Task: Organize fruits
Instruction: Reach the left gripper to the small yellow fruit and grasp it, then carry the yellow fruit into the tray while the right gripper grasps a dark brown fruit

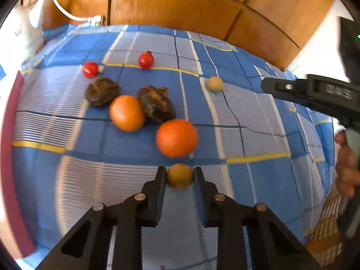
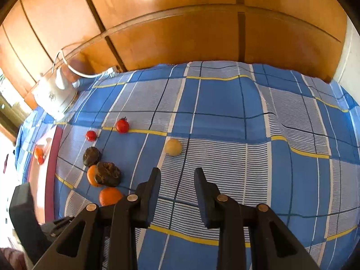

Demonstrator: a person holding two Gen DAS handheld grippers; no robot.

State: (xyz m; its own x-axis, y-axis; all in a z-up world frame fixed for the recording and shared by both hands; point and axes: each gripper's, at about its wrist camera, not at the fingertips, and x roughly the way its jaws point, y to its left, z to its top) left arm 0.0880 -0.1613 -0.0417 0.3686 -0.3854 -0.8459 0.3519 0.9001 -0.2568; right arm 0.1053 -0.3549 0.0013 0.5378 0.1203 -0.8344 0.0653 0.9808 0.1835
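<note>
You are pinching the small tan fruit (image 1: 179,176) between the fingers of your left gripper (image 1: 179,175), just before the near orange (image 1: 177,138). Lift straight, gently squeezing. Your right gripper (image 2: 177,175) is hanging open, holding nothing.

A blue plaid cloth (image 2: 225,103) with white and yellow stripes covers the surface. Behind it stand orange-brown wooden panels (image 2: 180,33). At the far left corner sits a white appliance (image 2: 56,94), possibly a kettle, with a white cord (image 1: 65,11) trailing off.
</note>
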